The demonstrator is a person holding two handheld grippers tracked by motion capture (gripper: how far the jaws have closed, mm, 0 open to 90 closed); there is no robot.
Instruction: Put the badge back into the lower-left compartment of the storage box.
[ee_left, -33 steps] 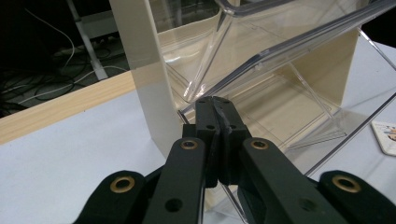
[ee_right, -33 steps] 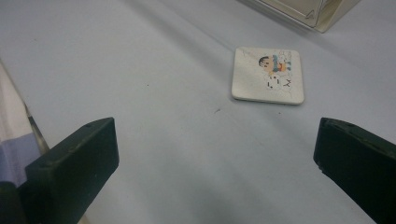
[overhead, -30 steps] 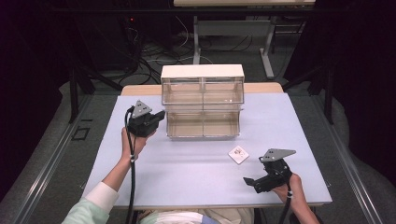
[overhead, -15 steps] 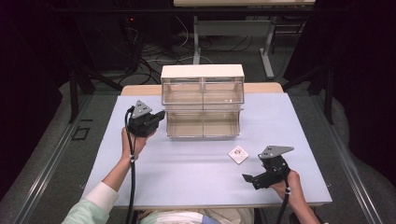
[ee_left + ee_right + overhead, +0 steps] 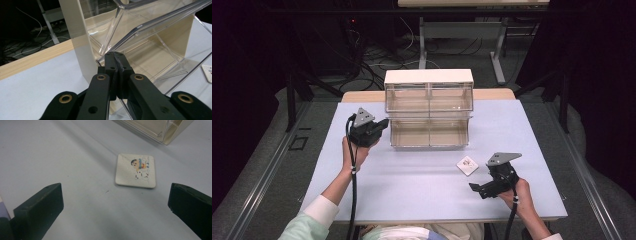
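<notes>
A white cabinet (image 5: 428, 77) with clear plastic drawers stands at the middle back of the table. Its lower drawer (image 5: 429, 134) is tipped out toward me. My left gripper (image 5: 386, 122) is at that drawer's left front corner. In the left gripper view its jaws (image 5: 116, 56) are pressed together on the thin clear rim of the drawer (image 5: 155, 50). A small white square tile (image 5: 467, 165) with a cartoon figure lies flat in front of the cabinet. My right gripper (image 5: 477, 190) hovers just short of it. It is open (image 5: 115, 195), the tile (image 5: 136, 171) ahead between its jaws and untouched.
The pale blue table (image 5: 412, 190) has bare surface left, right and in front of the cabinet. The upper drawers are closed and look empty. Dark floor, cables and table legs lie beyond the far edge.
The right gripper has crept slightly forward toward the tile. The left gripper has stayed at the drawer's corner.
</notes>
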